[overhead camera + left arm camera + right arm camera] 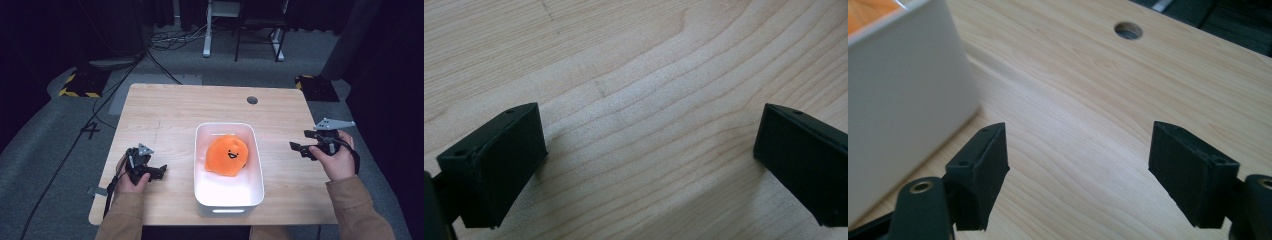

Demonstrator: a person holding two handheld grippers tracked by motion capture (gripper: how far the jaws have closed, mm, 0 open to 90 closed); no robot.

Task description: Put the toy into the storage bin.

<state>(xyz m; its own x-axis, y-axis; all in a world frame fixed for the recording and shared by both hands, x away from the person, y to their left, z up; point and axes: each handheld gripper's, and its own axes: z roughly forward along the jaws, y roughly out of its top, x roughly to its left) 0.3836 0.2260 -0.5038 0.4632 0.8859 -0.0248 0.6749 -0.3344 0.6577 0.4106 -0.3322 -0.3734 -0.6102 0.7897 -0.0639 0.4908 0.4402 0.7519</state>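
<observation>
An orange plush toy (227, 155) with a smiling face lies inside a white rectangular bin (202, 150) at the middle of the wooden table. My left gripper (159, 173) rests low on the table to the left of the bin, its jaws wide apart over bare wood (649, 150). My right gripper (296, 148) hovers to the right of the bin, open, with nothing between its jaws (1078, 170). The bin's white wall (903, 100) stands close at the left of the right gripper view, with a sliver of the orange toy (868, 12) above its rim.
A round cable hole (252, 100) sits in the table (165, 110) near its far edge, also seen as the hole (1128, 31) ahead of the right gripper. Beyond the table are cables, a desk frame (207, 30) and yellow-black striped floor blocks (80, 82).
</observation>
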